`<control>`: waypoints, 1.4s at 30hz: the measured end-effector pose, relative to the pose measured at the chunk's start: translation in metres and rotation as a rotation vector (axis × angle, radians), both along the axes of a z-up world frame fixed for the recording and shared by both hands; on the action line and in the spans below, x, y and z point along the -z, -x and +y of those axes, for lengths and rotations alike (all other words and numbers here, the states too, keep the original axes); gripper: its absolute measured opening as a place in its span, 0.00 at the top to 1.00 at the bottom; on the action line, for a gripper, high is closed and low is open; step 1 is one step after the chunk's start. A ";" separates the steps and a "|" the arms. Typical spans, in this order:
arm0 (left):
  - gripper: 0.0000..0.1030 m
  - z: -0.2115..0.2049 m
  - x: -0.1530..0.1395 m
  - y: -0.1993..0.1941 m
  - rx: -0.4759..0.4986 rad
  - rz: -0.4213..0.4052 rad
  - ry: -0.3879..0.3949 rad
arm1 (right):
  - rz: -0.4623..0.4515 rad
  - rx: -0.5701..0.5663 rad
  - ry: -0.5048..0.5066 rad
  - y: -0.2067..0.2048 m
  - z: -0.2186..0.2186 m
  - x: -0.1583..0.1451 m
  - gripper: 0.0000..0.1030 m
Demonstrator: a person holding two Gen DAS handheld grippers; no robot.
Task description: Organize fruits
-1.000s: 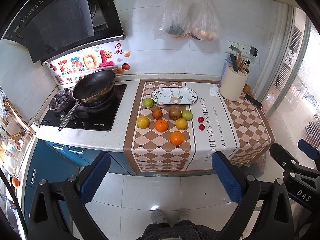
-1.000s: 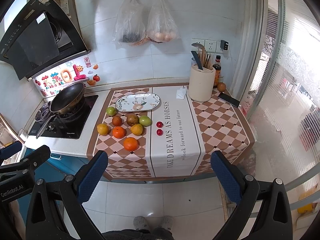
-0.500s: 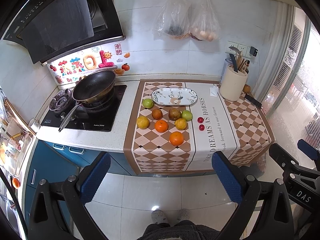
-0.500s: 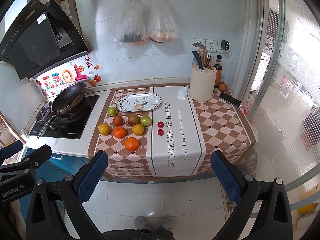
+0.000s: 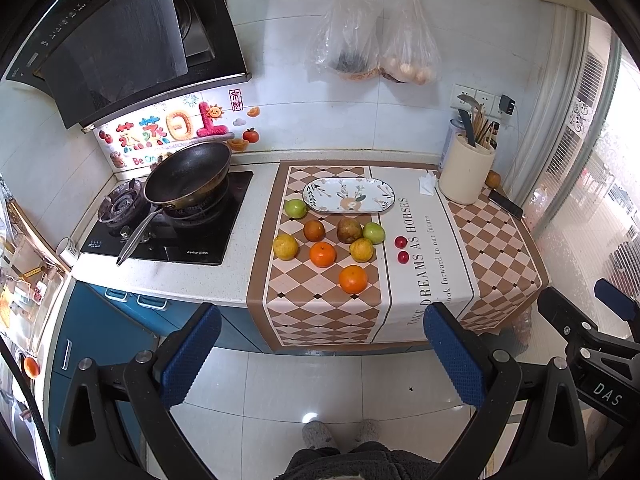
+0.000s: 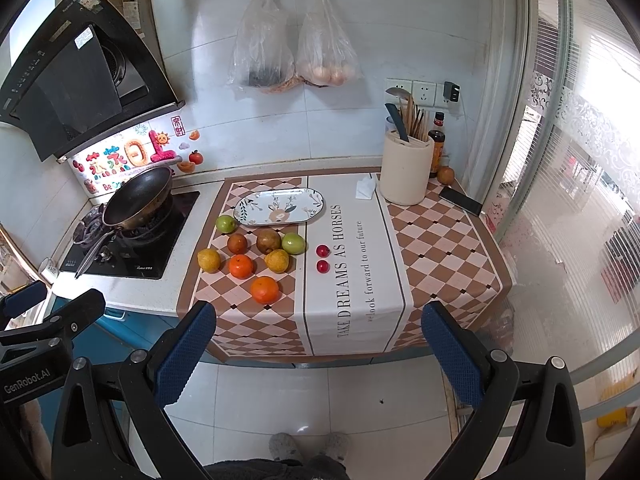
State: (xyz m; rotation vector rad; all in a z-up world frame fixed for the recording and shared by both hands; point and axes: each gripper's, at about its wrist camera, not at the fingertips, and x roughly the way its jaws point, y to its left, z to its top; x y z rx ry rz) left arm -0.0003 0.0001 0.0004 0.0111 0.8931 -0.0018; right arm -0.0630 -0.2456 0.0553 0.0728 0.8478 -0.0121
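Several fruits lie on the checked runner [image 5: 320, 304] on the counter: oranges [image 5: 353, 279] [image 6: 264, 289], yellow pears [image 5: 285, 246], green apples [image 5: 295, 208] [image 6: 293, 243], a brown pear [image 5: 349, 230] and two small red fruits [image 5: 401, 242] [image 6: 322, 251]. An empty oval plate [image 5: 348, 195] [image 6: 279, 206] sits behind them. My left gripper [image 5: 320, 354] is open and empty, held back over the floor in front of the counter. My right gripper [image 6: 318, 352] is likewise open and empty, well short of the counter edge.
A wok [image 5: 188, 174] sits on the gas hob [image 5: 168, 224] at the left. A cream utensil holder [image 5: 466, 174], a phone [image 5: 505, 204] and a folded tissue [image 5: 428, 184] stand at the right. Two bags [image 5: 372, 40] hang on the wall above.
Both views have shifted very slightly; the counter appears a touch nearer. Nothing on the counter has moved and both grippers stay open.
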 end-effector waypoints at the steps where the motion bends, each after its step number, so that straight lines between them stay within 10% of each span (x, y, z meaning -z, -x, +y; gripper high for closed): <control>1: 0.00 0.000 0.000 0.000 0.000 -0.001 0.000 | -0.001 0.000 0.000 0.000 -0.001 -0.002 0.00; 30: 0.00 0.003 0.002 -0.002 -0.025 -0.005 -0.001 | 0.008 0.004 -0.038 -0.027 0.004 -0.001 0.00; 42: 0.00 0.039 0.074 -0.086 -0.308 0.045 -0.198 | 0.179 -0.053 -0.226 -0.119 -0.022 0.123 0.00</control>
